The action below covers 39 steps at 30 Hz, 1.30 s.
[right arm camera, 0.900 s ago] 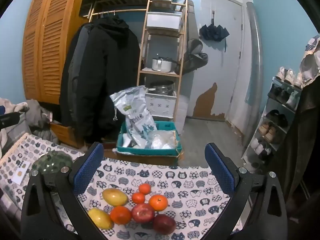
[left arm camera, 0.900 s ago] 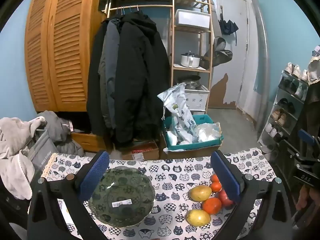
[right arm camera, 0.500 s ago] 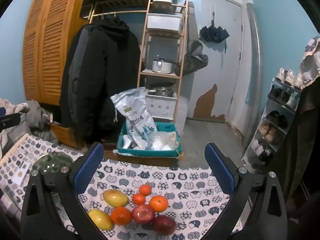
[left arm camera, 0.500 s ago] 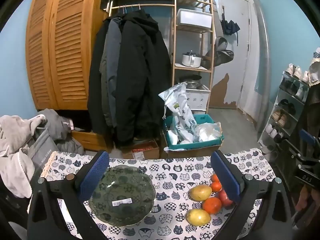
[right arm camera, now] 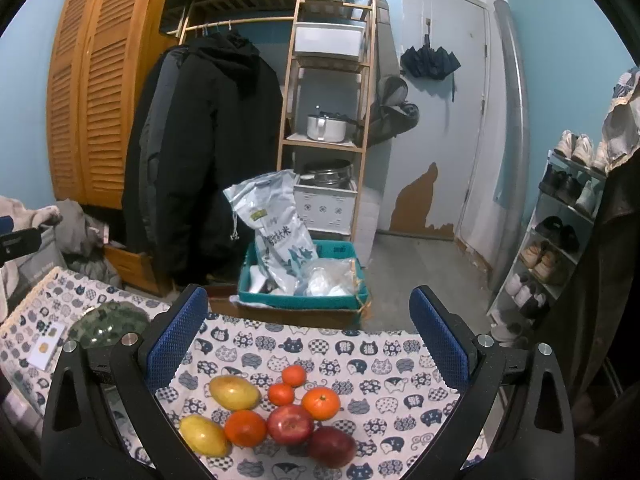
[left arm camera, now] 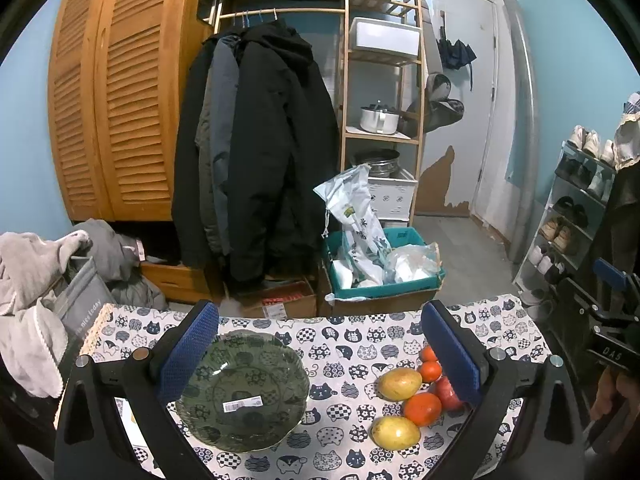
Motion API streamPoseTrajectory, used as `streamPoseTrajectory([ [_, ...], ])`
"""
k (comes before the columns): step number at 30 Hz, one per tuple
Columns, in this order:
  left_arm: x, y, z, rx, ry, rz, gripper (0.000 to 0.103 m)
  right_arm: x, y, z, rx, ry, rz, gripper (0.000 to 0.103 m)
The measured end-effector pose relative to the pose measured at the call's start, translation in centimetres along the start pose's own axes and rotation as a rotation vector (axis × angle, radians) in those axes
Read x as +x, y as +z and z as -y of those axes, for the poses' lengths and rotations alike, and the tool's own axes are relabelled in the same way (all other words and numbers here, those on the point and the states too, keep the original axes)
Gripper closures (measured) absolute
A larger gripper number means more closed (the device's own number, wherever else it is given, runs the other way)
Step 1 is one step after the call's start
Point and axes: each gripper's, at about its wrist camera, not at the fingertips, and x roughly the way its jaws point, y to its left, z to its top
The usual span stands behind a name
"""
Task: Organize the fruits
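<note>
A green glass bowl (left arm camera: 242, 390) with a white sticker sits on the cat-print tablecloth (left arm camera: 344, 360), below and between the fingers of my open left gripper (left arm camera: 320, 354). To its right lies a fruit cluster: two yellow mangoes (left arm camera: 399, 383), an orange (left arm camera: 422, 409), small tangerines (left arm camera: 430, 370) and a red apple (left arm camera: 448, 392). In the right wrist view the same fruits lie under my open right gripper (right arm camera: 308, 340): mangoes (right arm camera: 234, 392), oranges (right arm camera: 321, 403), tangerines (right arm camera: 294, 375), two red apples (right arm camera: 290, 424). The bowl (right arm camera: 108, 322) shows at far left. Both grippers hover above the table with nothing between the fingers.
A white card (right arm camera: 46, 350) lies on the cloth left of the bowl. Beyond the table's far edge stand a teal crate (left arm camera: 380, 280) of bags, cardboard boxes, hanging coats (left arm camera: 260, 152), a wooden shelf and a shoe rack (left arm camera: 572, 216). Grey clothes (left arm camera: 36, 280) pile at the left.
Both views have shifted only slightly; the fruits and bowl lie where they were and both grippers stay open.
</note>
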Motion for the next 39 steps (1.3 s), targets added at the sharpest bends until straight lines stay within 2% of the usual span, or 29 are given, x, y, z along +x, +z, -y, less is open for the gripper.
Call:
streamPoseTrajectory([
  [39, -0.24, 0.29, 0.34, -0.005, -0.006, -0.008, 0.001, 0.21, 0.39, -0.39, -0.013, -0.005, 0.002, 0.004],
])
